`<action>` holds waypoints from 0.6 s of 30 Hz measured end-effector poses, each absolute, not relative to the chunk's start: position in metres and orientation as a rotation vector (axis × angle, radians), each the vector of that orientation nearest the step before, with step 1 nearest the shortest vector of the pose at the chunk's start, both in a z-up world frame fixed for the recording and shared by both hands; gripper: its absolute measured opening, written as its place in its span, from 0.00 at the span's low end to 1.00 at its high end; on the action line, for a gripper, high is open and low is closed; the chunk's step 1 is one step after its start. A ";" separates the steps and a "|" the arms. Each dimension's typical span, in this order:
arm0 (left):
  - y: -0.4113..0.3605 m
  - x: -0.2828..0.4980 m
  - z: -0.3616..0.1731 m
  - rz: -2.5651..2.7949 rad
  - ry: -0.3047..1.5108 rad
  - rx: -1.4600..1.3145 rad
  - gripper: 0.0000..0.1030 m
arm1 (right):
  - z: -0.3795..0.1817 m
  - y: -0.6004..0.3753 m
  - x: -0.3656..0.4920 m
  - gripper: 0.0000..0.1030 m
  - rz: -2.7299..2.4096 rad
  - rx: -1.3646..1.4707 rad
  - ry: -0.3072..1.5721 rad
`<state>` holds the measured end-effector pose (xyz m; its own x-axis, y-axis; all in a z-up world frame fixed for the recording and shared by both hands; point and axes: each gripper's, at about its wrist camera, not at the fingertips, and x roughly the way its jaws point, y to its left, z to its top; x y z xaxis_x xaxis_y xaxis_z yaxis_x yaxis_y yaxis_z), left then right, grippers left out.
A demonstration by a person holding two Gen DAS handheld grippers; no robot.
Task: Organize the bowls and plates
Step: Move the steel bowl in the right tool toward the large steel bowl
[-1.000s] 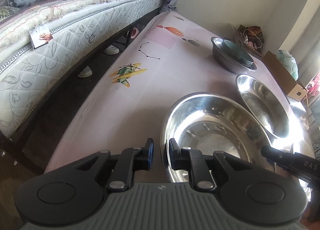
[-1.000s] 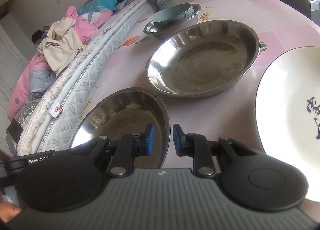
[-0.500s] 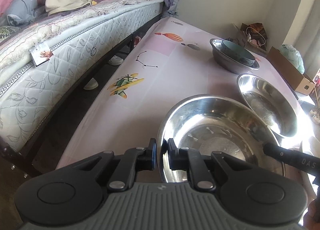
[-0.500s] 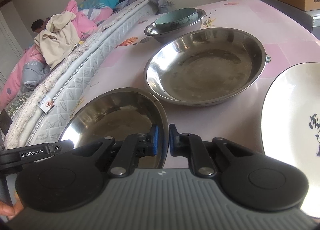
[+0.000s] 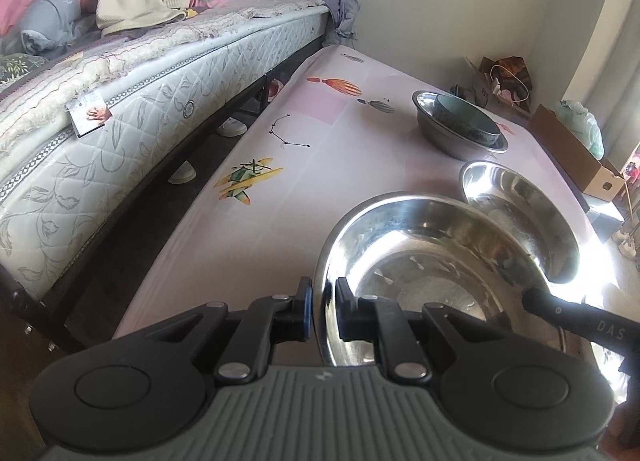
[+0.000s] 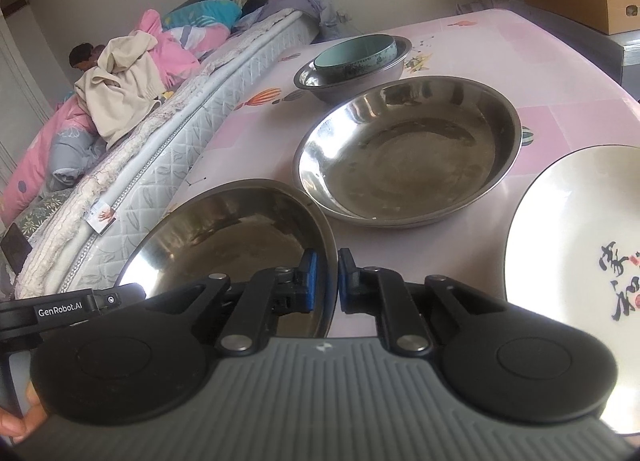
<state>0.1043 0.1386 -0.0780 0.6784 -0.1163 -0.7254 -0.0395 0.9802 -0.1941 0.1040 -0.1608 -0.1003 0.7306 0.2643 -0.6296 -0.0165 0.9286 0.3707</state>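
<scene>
Both grippers clamp opposite rims of the near steel bowl [image 5: 432, 261], also in the right wrist view [image 6: 232, 237]. My left gripper [image 5: 323, 309] is shut on its left rim. My right gripper [image 6: 326, 281] is shut on its right rim. The bowl looks raised slightly off the pink table [image 5: 320, 165]. Beyond it lies a second wide steel bowl [image 6: 408, 149], also in the left wrist view [image 5: 520, 217]. Further back a teal bowl [image 6: 356, 51] sits inside a smaller steel bowl [image 6: 352, 77]. A white plate with black characters [image 6: 576, 261] lies at the right.
A bed with a quilted mattress [image 5: 120, 133] and piled bedding runs along the table's left side, with a dark gap of floor between. A cardboard box [image 6: 580, 1] and bags stand past the table's far end, by the wall.
Both grippers closed from slightly open onto the near steel bowl's rims. The views have risen a little, and the bowl with them.
</scene>
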 end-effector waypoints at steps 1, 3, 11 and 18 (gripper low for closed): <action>0.138 0.104 -0.077 -0.044 0.824 -0.201 0.12 | -0.100 -0.161 0.104 0.10 0.158 0.356 0.739; 0.138 0.102 -0.075 -0.046 0.820 -0.201 0.12 | -0.098 -0.162 0.102 0.10 0.158 0.359 0.736; 0.139 0.095 -0.066 -0.047 0.802 -0.208 0.12 | -0.090 -0.162 0.096 0.10 0.162 0.358 0.720; 0.137 0.090 -0.058 -0.046 0.784 -0.202 0.12 | -0.083 -0.163 0.092 0.10 0.165 0.362 0.704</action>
<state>0.0903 0.1375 -0.0579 0.7083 -0.1161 -0.6964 -0.0338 0.9797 -0.1977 0.0918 -0.1634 -0.0827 0.7528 0.2681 -0.6011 -0.0269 0.9251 0.3789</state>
